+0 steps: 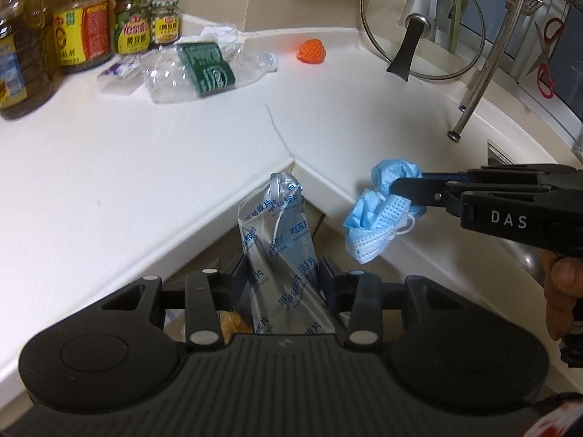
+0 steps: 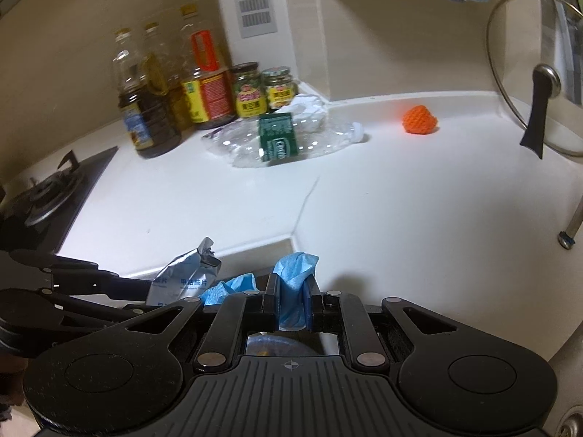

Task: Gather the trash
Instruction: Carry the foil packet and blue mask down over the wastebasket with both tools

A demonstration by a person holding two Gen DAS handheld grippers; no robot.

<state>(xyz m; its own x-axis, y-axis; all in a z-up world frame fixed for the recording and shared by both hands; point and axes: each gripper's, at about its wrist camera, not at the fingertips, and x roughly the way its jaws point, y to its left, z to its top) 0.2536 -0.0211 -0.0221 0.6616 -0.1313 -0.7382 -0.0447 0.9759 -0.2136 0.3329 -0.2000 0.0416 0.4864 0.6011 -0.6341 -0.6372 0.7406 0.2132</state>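
The left gripper [image 1: 284, 273] clamps a silver pill packet [image 1: 280, 240]; the right gripper [image 2: 293, 304] pinches a blue face mask [image 2: 295, 284].

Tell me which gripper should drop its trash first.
Probably left: the left gripper, shut on the silver blister pack, hangs past the counter edge. The right gripper clamps the blue face mask nearer the countertop. No bin is clearly visible.

Back left of bench [image 2: 364, 200]: oil bottles [image 2: 153, 109] and jars [image 2: 262, 89] against the wall.
Before the jars: crushed bottle [image 2: 291, 142] lying on its side, crumpled tissue [image 2: 306, 103] behind it.
Right of bottle: mesh ball [image 2: 419, 119], well apart.
Far right: pot lid [image 2: 535, 83] leaning upright.
Left edge: stove burner [image 2: 51, 196].
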